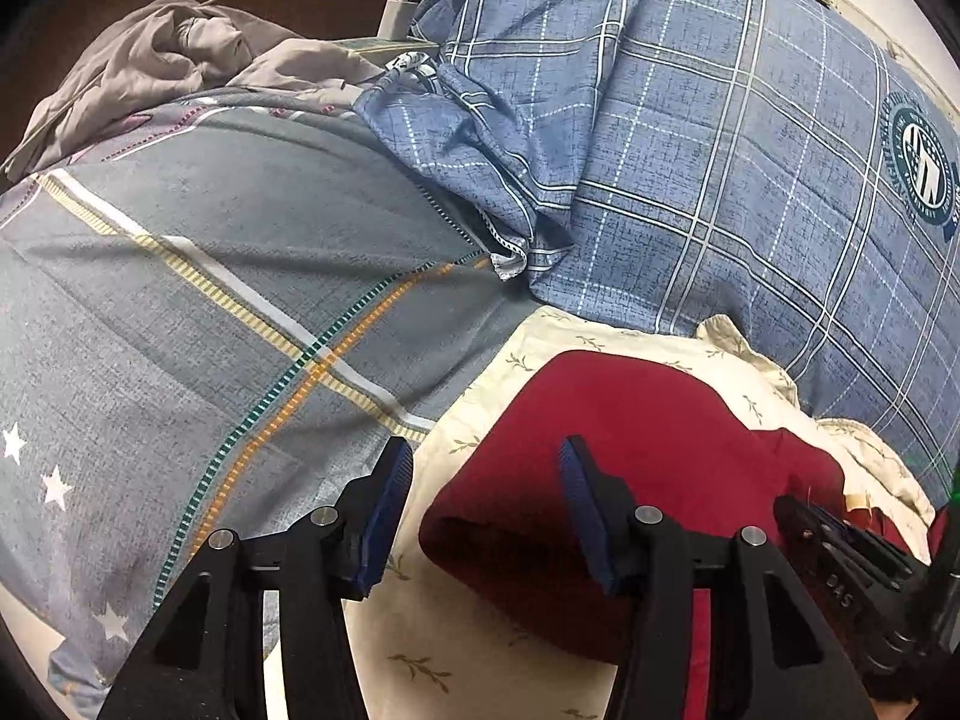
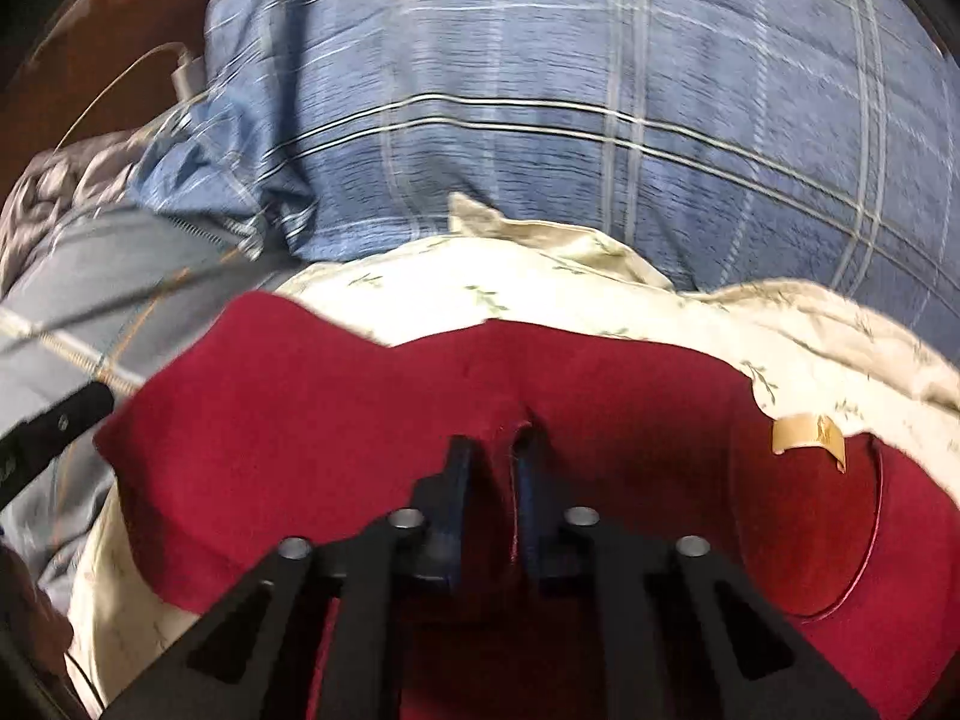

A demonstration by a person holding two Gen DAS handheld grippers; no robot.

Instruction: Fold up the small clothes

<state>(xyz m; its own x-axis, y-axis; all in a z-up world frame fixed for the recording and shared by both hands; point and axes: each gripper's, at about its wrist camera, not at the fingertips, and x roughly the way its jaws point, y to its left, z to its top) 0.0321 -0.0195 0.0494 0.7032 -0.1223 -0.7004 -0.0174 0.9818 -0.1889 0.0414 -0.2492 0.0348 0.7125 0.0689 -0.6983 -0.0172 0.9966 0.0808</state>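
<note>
A dark red garment (image 1: 630, 450) lies partly folded on a cream leaf-print cloth (image 1: 468, 420). My left gripper (image 1: 486, 510) is open and empty, its jaws straddling the garment's left folded edge just above it. In the right wrist view the red garment (image 2: 336, 396) fills the foreground, with a tan neck label (image 2: 807, 432) at the right. My right gripper (image 2: 495, 462) is shut on a pinched fold of the red garment. The right gripper's body shows at the lower right of the left wrist view (image 1: 852, 576).
A blue plaid quilt (image 1: 720, 150) is bunched behind the garment. A grey bedsheet (image 1: 180, 330) with stripes and stars lies to the left. A grey garment (image 1: 162, 60) is heaped at the far left, with a white charger and cable (image 1: 396, 12) beside it.
</note>
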